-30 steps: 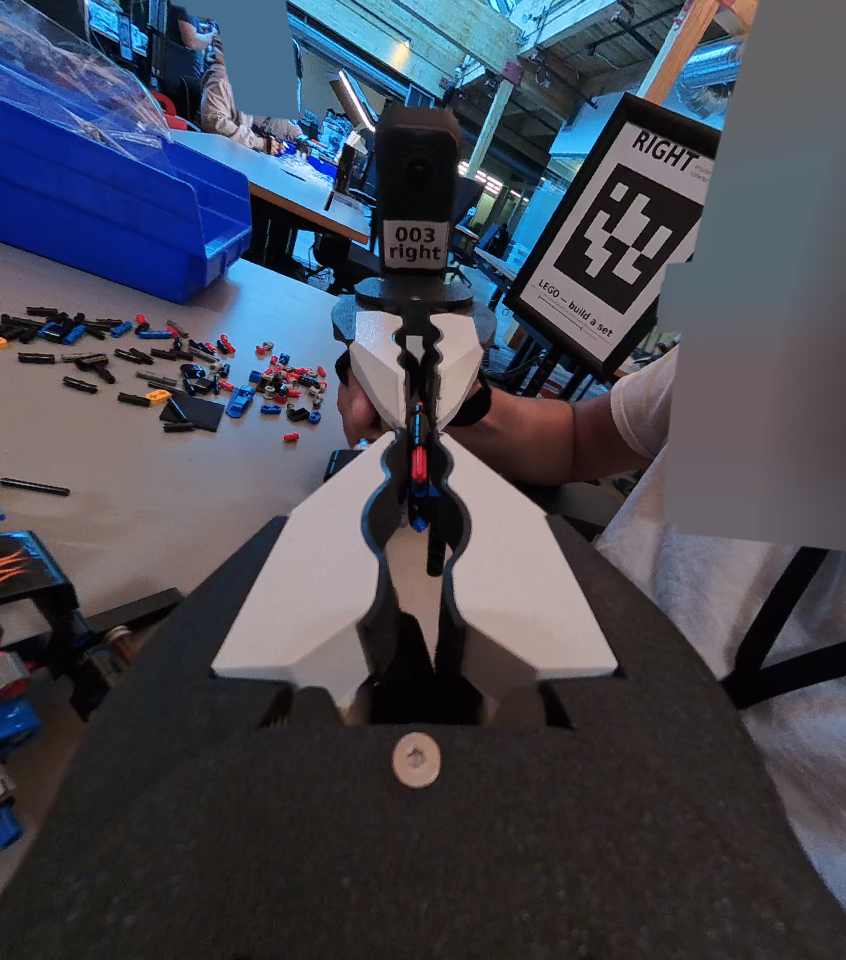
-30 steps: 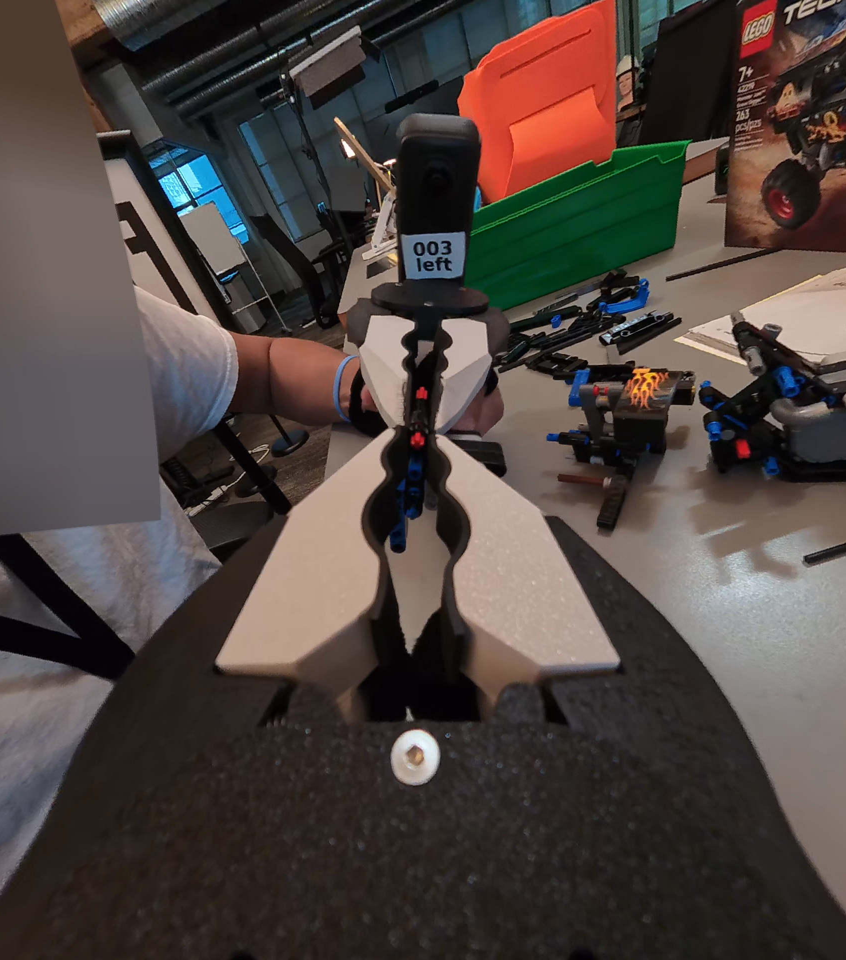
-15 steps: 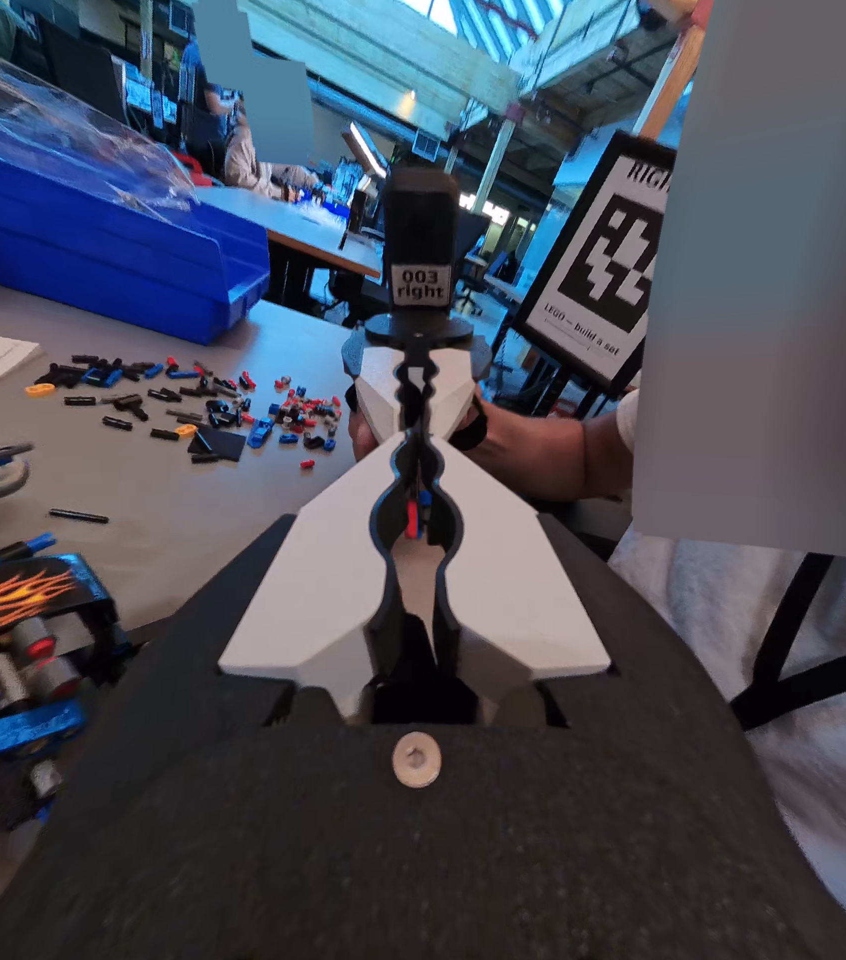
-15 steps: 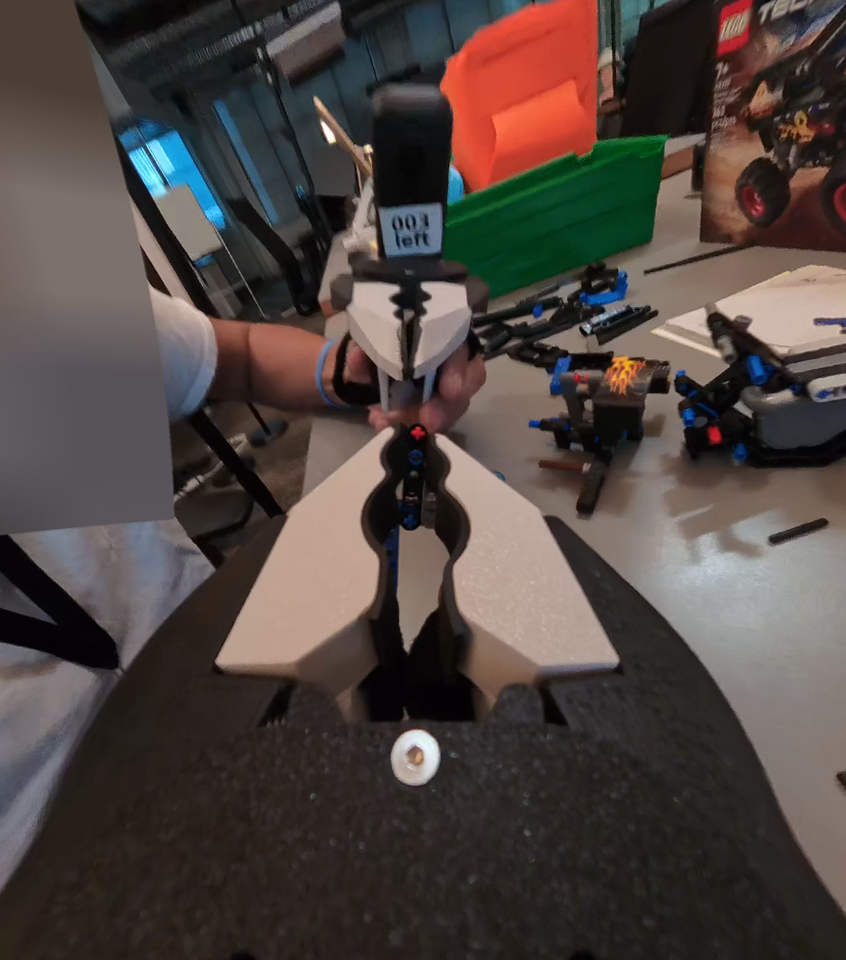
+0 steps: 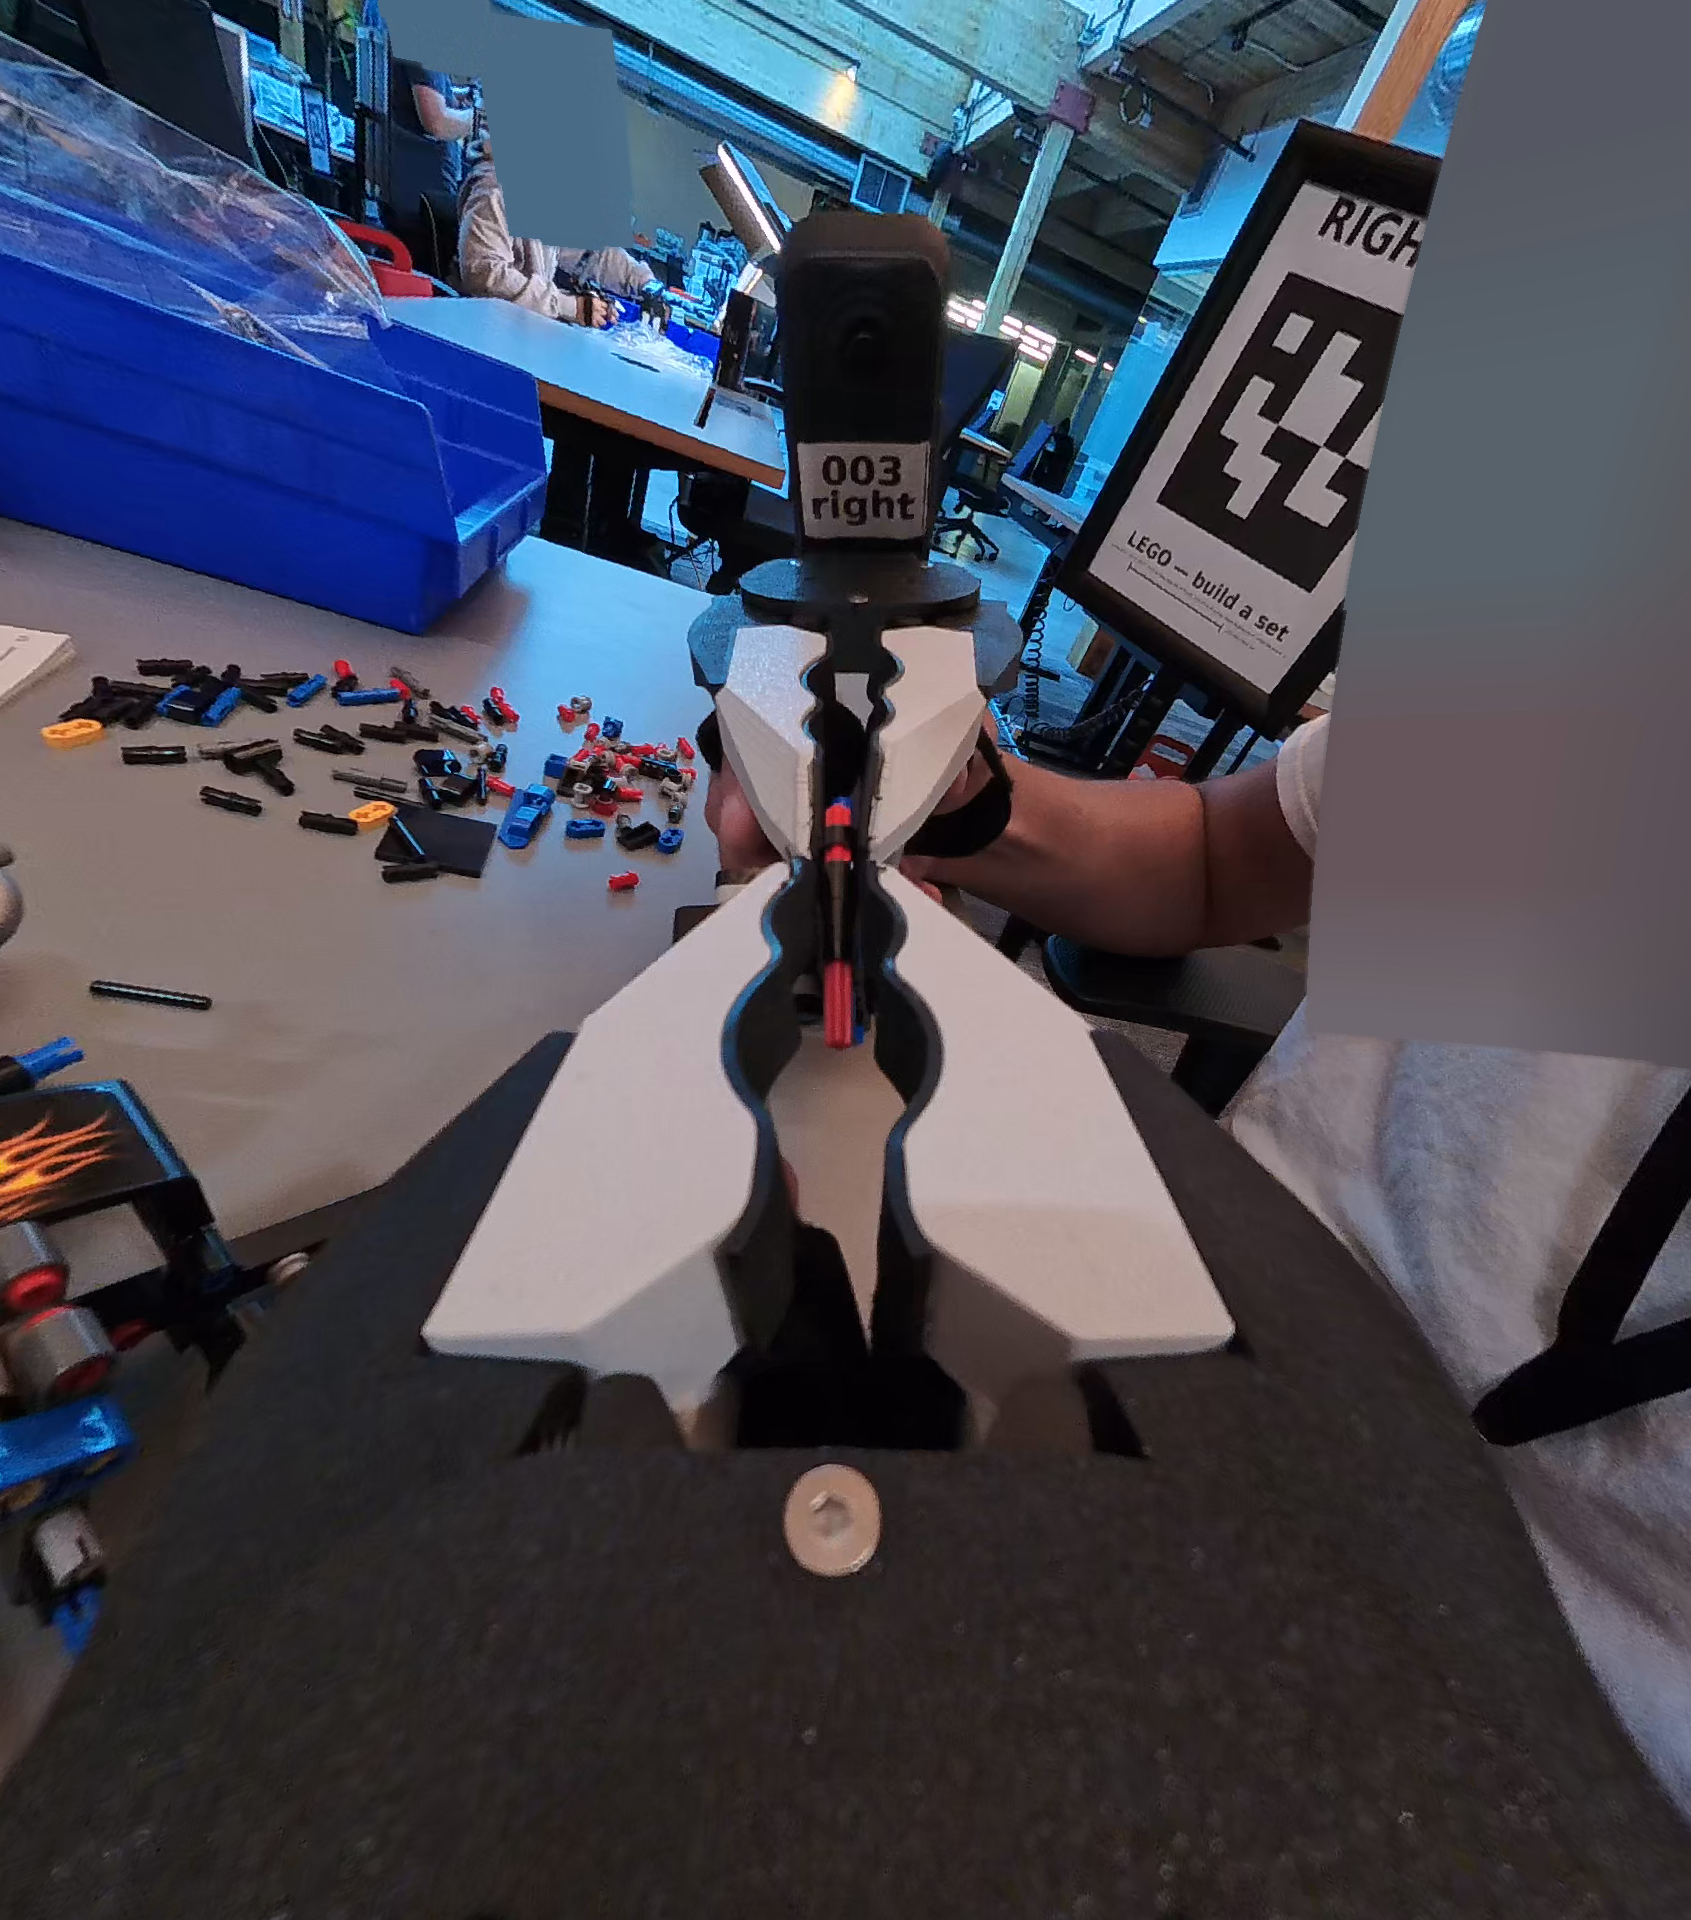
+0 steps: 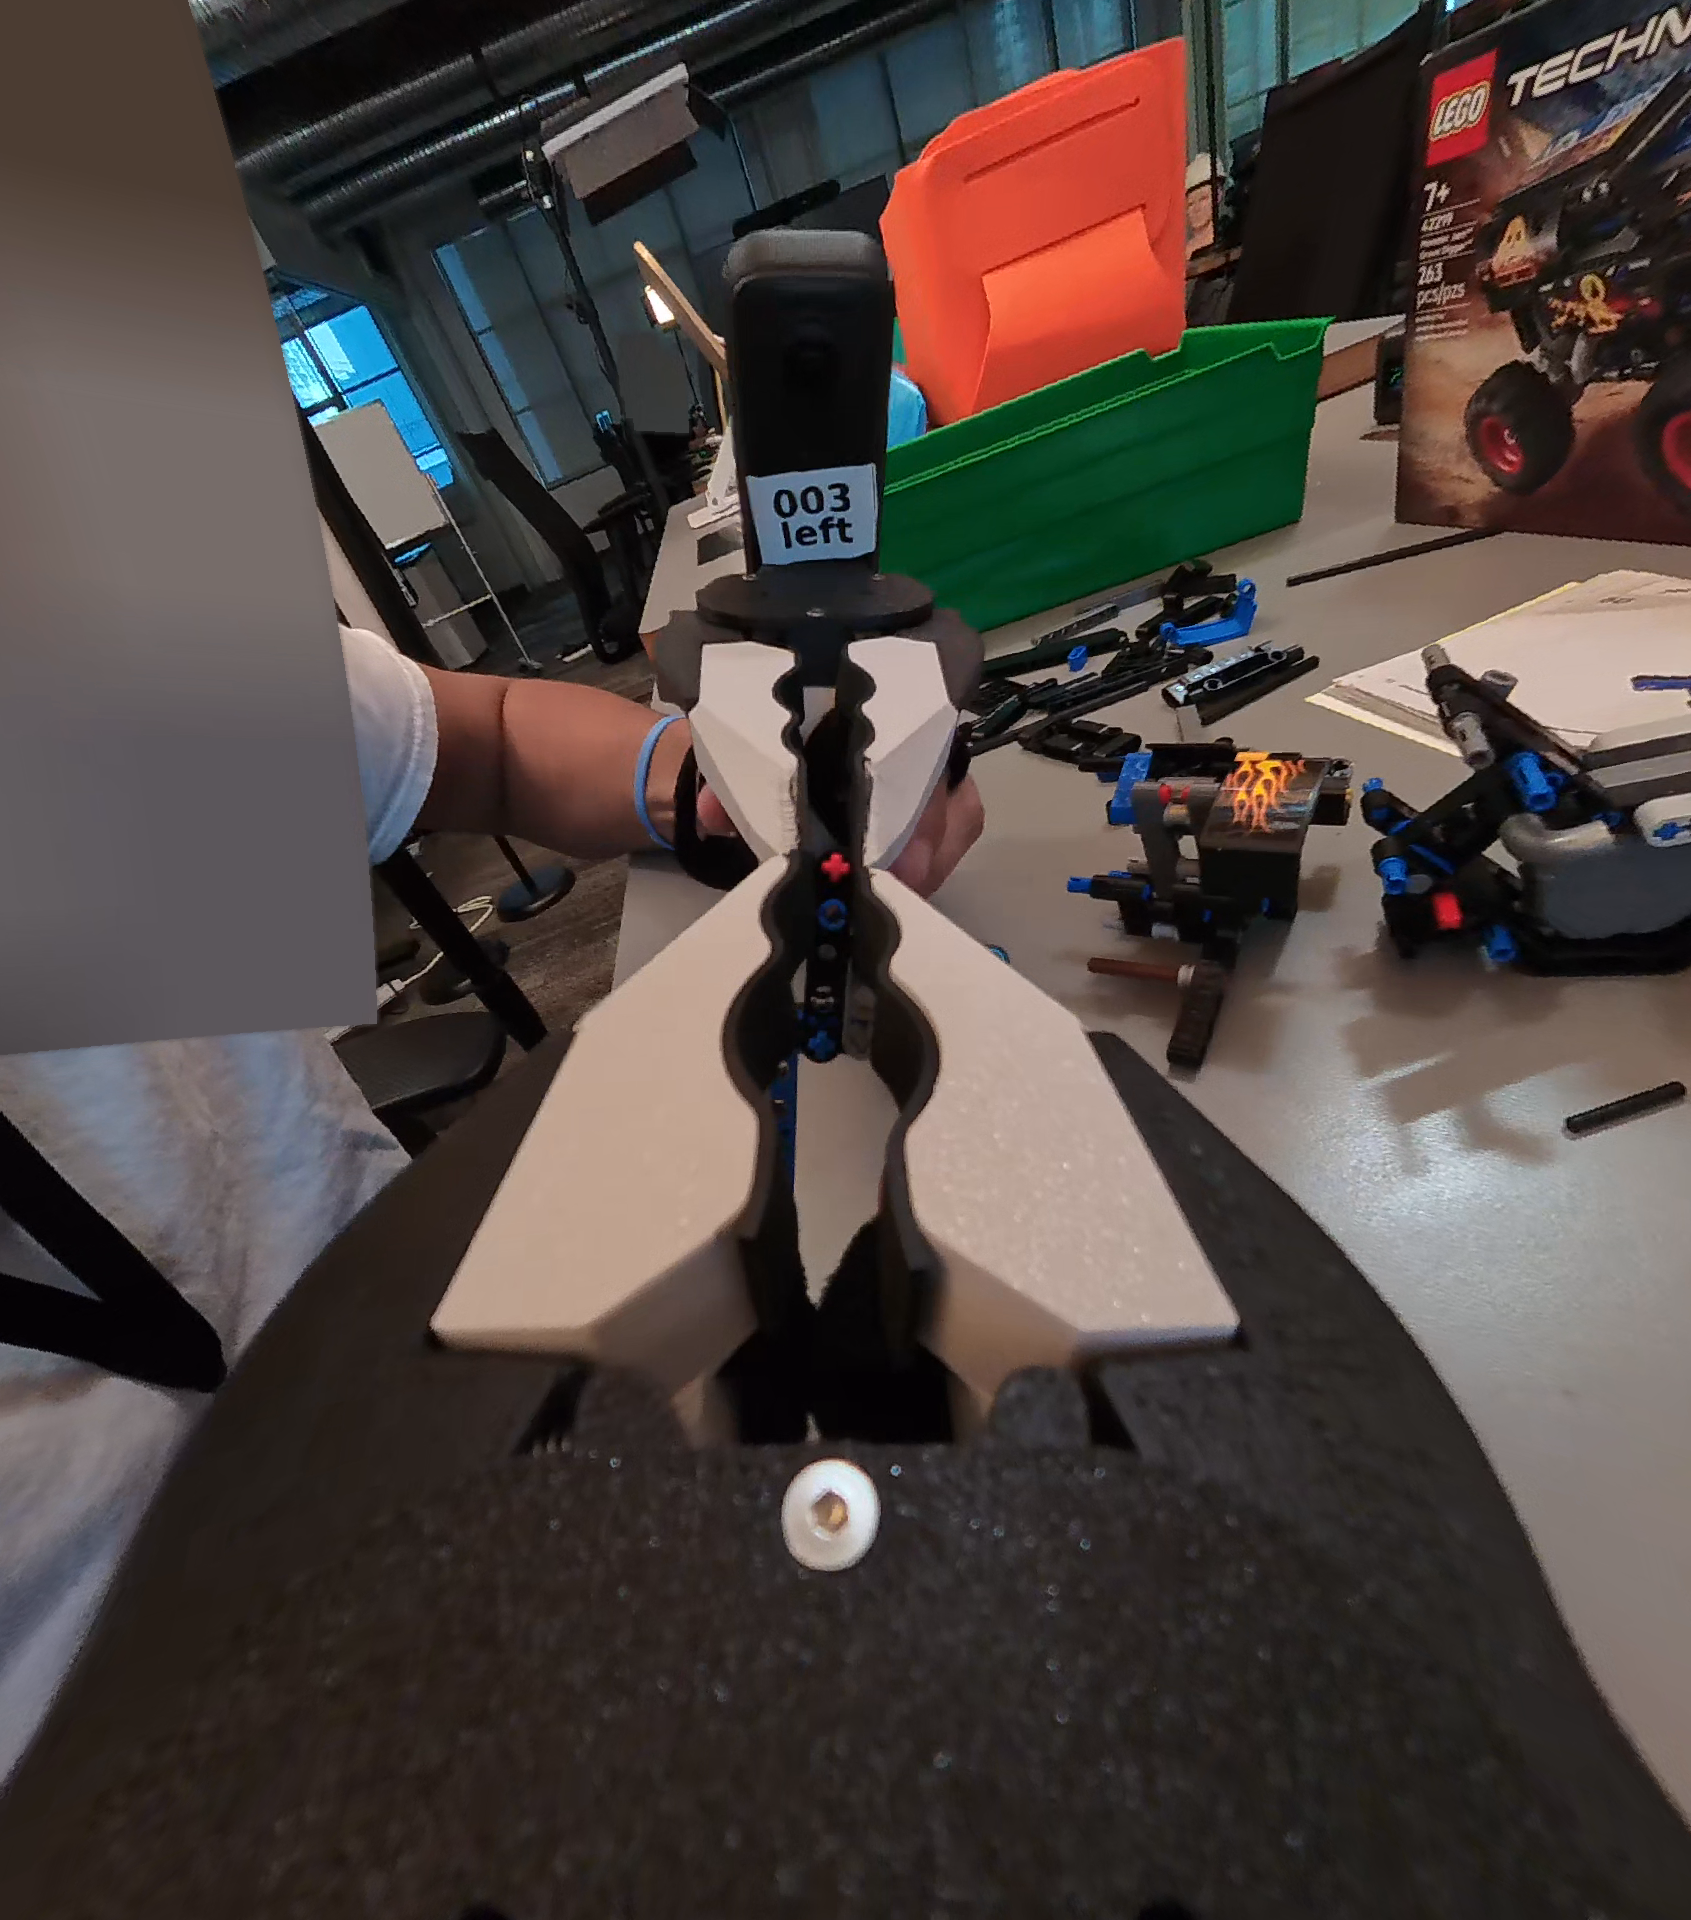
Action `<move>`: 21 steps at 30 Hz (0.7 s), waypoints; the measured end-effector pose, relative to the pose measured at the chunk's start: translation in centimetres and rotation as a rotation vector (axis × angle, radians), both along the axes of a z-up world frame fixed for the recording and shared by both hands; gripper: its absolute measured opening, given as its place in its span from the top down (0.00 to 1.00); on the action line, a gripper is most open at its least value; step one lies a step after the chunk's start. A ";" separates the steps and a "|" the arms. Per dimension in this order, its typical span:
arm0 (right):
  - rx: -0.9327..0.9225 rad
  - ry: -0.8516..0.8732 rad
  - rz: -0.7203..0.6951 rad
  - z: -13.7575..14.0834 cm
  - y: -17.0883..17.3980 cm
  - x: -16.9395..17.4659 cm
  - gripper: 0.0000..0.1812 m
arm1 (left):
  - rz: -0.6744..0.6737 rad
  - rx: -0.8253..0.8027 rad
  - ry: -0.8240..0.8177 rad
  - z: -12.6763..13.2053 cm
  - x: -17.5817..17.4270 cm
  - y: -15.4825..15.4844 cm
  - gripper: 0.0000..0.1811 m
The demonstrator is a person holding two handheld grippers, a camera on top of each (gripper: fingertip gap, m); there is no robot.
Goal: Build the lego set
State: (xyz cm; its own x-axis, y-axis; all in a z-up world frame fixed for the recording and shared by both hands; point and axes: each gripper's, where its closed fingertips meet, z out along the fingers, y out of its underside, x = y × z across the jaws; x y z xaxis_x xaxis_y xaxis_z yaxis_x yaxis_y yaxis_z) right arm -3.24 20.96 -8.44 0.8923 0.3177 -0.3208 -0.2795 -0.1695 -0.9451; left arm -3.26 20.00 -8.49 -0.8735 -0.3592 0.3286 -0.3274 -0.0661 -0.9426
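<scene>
Tip to tip, the left gripper and right gripper both clamp one black beam. Right of it stands a printed set box; loose pieces appear only in the left view

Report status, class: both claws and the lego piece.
Left claw and right claw shut, tip to tip, on black lego beam with red and blue pins. Held above table. Nothing between.

Matt, grainy white plastic fingers are set in a rough black foam-like body. Glossy plastic forms the blue bin; the grey tabletop is smooth, faintly reflective.
</scene>
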 end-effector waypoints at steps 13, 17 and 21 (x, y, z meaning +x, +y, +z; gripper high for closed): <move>-0.032 0.030 0.023 -0.4 0.0 -0.1 0.97 | -0.051 0.005 0.073 -0.6 -0.3 0.0 0.98; -0.038 0.046 0.031 -0.4 0.0 -0.2 0.97 | -0.056 0.004 0.084 -0.6 -0.3 0.0 0.98; -0.044 0.044 0.029 -0.6 0.0 -0.2 0.97 | -0.063 0.006 0.096 -0.7 -0.3 0.0 0.98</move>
State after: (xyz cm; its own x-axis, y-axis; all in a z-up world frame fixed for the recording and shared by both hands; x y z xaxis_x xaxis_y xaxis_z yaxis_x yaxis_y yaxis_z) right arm -3.41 20.94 -9.01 0.8676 0.3280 -0.3737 -0.3150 -0.2189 -0.9235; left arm -3.59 20.03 -9.23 -0.8592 -0.3068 0.4095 -0.4192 -0.0372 -0.9072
